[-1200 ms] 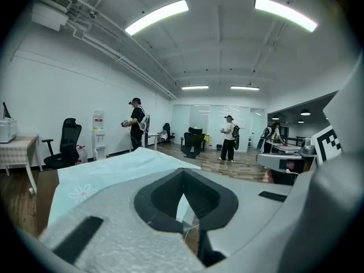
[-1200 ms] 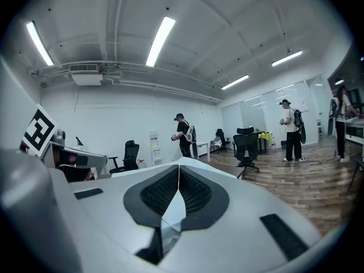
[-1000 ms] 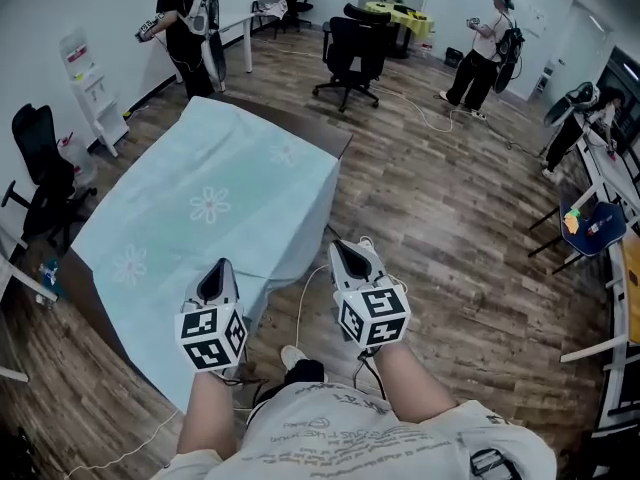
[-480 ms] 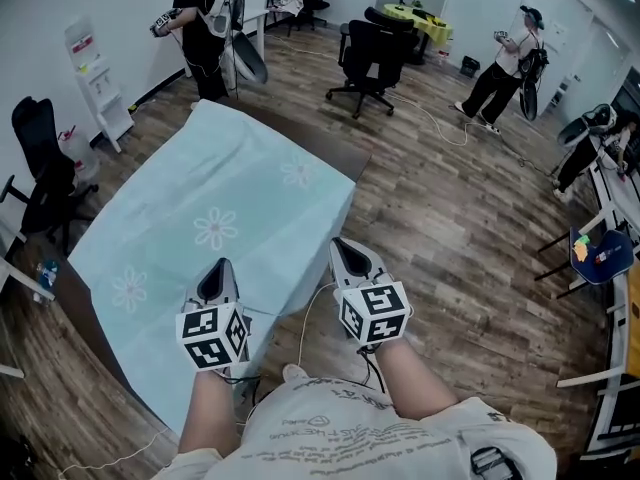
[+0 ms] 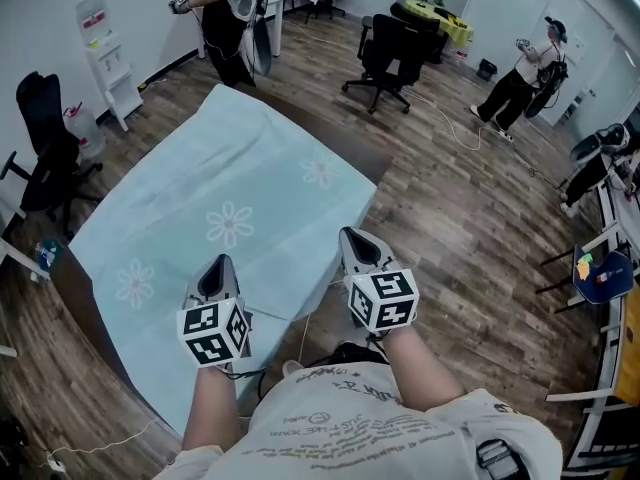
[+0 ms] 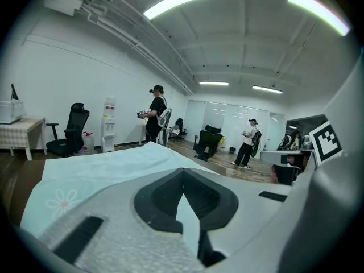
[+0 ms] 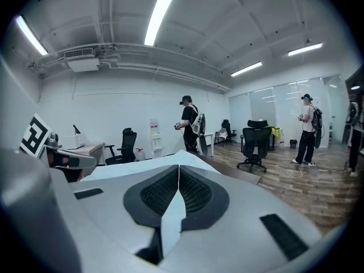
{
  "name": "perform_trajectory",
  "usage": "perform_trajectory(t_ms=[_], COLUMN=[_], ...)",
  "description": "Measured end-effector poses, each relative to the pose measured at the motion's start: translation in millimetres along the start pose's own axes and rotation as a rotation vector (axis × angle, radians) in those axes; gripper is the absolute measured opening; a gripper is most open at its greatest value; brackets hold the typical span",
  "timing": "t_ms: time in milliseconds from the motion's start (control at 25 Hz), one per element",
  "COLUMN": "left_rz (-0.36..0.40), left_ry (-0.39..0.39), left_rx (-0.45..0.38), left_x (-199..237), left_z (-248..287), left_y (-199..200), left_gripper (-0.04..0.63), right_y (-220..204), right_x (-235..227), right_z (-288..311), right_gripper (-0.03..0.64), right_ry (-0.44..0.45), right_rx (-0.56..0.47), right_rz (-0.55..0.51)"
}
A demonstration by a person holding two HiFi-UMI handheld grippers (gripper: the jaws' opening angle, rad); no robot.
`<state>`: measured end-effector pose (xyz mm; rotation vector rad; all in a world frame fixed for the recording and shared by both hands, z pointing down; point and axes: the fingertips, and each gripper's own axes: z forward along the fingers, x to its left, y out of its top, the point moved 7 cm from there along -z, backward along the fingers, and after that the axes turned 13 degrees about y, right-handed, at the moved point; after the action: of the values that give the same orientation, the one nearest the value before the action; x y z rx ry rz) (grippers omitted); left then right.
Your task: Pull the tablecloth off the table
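Pale-blue tablecloth [image 5: 230, 188] w/ white flowers, spread over brown desk [image 5: 345, 140]; bare strip of desk showing along far edge, approx 1 o'clock. Near hem hanging off toward 6 o'clock. Left tongs [image 5: 218, 266] at 7 o'clock, pressed together on hem, thin fold of cloth pinched btw pads. Right tongs [image 5: 357, 238] at 5 o'clock, likewise clamped on hem nr cloth's corner. Black office chair [image 5: 390, 48] at 12 o'clock, well apart from desk. Person [image 5: 230, 8] standing beyond far corner, 11 o'clock.
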<state>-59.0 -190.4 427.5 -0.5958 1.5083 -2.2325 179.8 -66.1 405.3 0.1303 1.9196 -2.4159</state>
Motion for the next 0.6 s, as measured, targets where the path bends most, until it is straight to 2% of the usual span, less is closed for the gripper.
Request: perform_trajectory(t_ms=[120, 360, 600], left_rz=[-0.027, -0.031, -0.043], left_ry=[0.019, 0.094, 0.225], left_rx=[0.026, 0.064, 0.062], left_x=[11, 27, 50], left_z=[5, 12, 30], left_y=[-6, -17, -11], left_gripper=[0.012, 0.012, 0.012], right_y=[2, 1, 8], right_x=[1, -8, -18], right_z=[18, 52, 103], right_gripper=[0.014, 0.014, 0.014], right_ry=[0.026, 0.07, 0.156], right_rx=[0.012, 0.043, 0.071], right_rz=[-0.001, -0.016, -0.055])
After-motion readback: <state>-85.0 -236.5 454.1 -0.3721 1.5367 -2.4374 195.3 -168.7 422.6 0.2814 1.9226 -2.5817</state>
